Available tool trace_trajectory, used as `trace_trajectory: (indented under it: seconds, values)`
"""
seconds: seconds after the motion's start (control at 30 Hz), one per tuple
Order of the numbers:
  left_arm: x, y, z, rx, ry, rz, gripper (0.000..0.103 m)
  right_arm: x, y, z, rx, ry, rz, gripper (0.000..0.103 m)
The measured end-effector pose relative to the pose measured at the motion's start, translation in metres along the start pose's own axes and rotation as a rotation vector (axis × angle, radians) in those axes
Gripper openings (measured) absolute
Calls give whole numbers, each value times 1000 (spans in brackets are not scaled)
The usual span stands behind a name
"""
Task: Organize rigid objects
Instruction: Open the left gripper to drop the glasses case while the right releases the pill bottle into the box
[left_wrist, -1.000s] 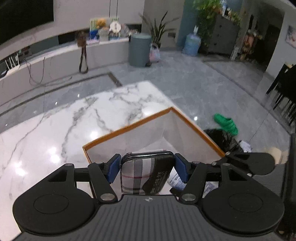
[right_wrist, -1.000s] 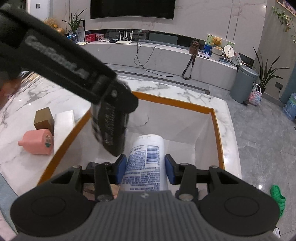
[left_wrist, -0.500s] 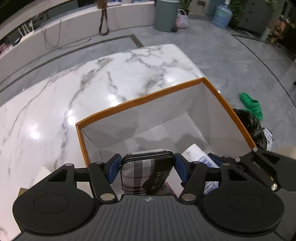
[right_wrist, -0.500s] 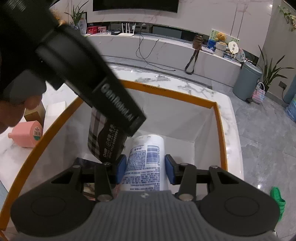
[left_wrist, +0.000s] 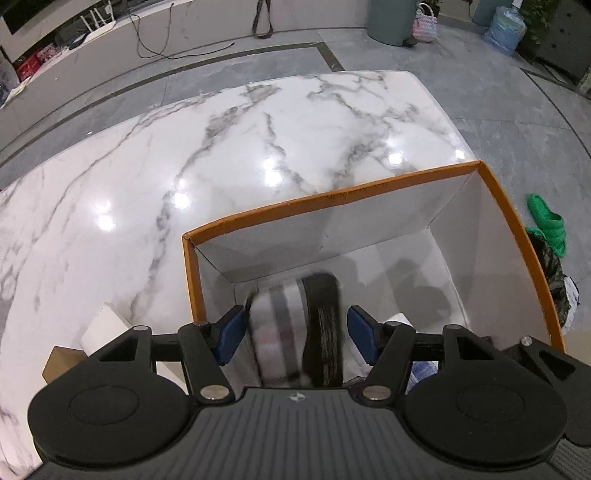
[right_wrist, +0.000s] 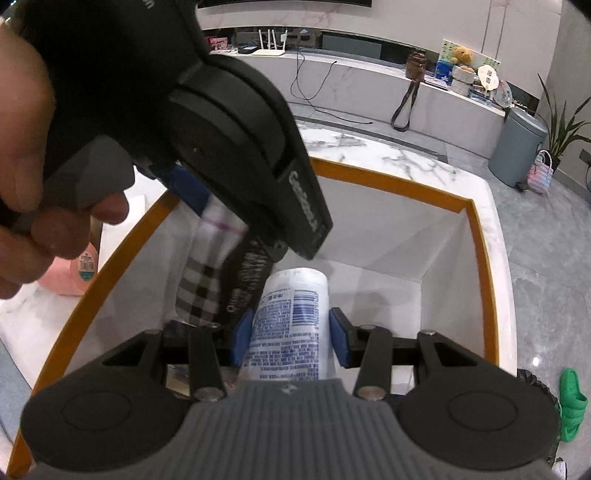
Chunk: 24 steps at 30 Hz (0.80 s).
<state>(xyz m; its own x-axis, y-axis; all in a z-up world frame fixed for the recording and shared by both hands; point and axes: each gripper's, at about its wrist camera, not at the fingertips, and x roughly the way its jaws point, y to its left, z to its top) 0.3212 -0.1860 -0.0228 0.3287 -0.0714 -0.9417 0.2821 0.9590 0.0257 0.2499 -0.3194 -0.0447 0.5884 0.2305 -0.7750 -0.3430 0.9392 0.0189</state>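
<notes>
Plaid case (left_wrist: 291, 328) has dropped from left claw (left_wrist: 295, 328) into box (left_wrist: 332, 201).

A white marble table (left_wrist: 258, 140) stands on a grey tiled floor (left_wrist: 517, 85). A grey bin (right_wrist: 517, 147) sits beside a potted plant (right_wrist: 561, 125). Green slippers (left_wrist: 546, 225) lie on the floor near a water jug (left_wrist: 504, 27).

Dim indoor light (fisheye-warped edges)
</notes>
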Motion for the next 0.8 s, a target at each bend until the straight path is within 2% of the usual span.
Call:
trace_trajectory:
  seconds: [0.2, 0.3, 0.43, 0.57, 0.8]
  values:
    - [-10, 4, -1, 4, -25, -49, 75, 6, 0, 8, -8, 21, -10, 45]
    - [-23, 9, -5, 16, -88, -91, 75, 11, -5, 11, 6, 43, -25, 45]
    - [-47, 19, -12, 12, -193, -112, 75, 21, -12, 18, 49, 68, -34, 45]
    - [-65, 32, -15, -5, -254, -98, 75, 35, -15, 27, 98, 92, -39, 45]
    - [-78, 63, -22, -14, -262, -37, 75, 65, -13, 35, 104, 146, -108, 45]
